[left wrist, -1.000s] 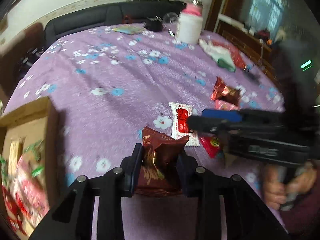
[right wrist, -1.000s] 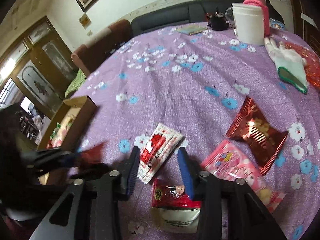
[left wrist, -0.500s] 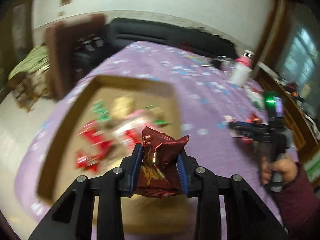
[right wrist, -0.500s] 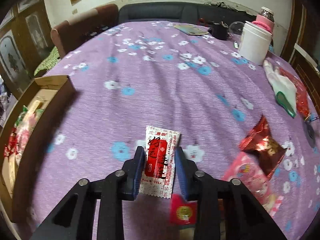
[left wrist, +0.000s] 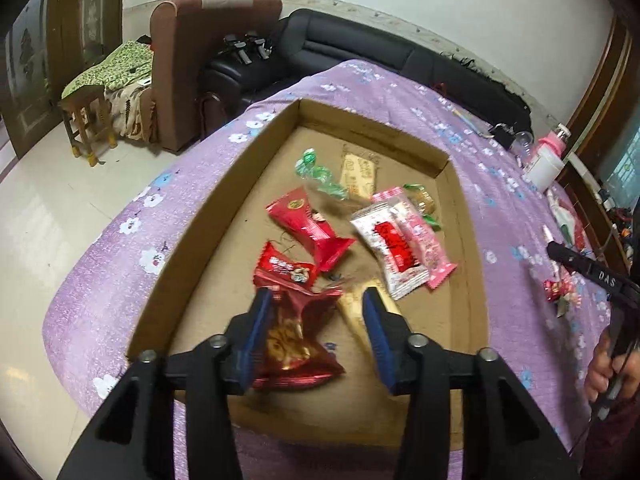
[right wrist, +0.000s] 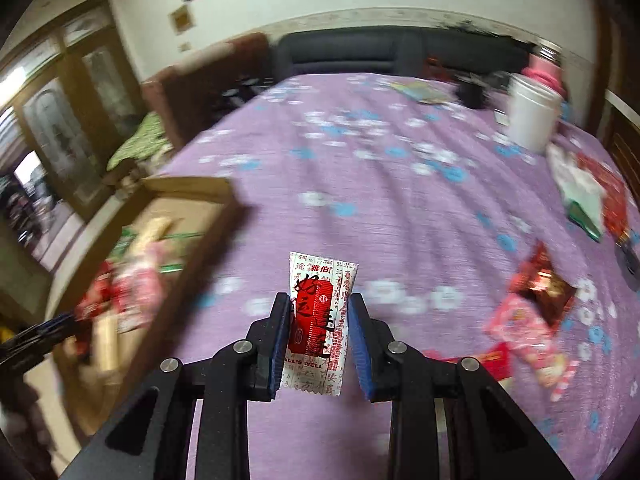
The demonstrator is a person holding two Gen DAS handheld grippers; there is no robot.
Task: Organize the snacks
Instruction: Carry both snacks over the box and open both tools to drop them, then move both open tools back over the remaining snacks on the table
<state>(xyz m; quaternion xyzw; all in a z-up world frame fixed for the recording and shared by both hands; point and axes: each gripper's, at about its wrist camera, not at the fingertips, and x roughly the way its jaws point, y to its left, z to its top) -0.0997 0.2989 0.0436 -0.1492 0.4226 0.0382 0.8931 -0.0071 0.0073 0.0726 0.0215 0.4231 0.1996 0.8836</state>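
Note:
My left gripper (left wrist: 316,300) hovers over the open cardboard box (left wrist: 192,240), and its jaws are opening. A dark red snack packet (left wrist: 292,340) sits between them against the left pad, clear of the right pad, and drops toward the box floor. Several wrapped snacks (left wrist: 308,228) lie inside the box. My right gripper (right wrist: 320,304) is shut on a white-and-red sachet (right wrist: 320,276), held above the purple flowered tablecloth (right wrist: 360,168). The box (right wrist: 192,264) lies to its left. From the left wrist view the right gripper (left wrist: 580,270) shows at the right edge.
Loose snacks remain on the cloth to the right: a shiny dark red packet (right wrist: 544,284), a pink packet (right wrist: 524,332) and a small red one (right wrist: 492,358). A white tub (right wrist: 532,120) and a glove (right wrist: 580,188) sit farther back. A person's hand (left wrist: 608,372) grips the right tool.
My left gripper swung from the cloth to above the box and its jaws spread off the dark red packet. My right gripper closed on the white-and-red sachet and lifted it.

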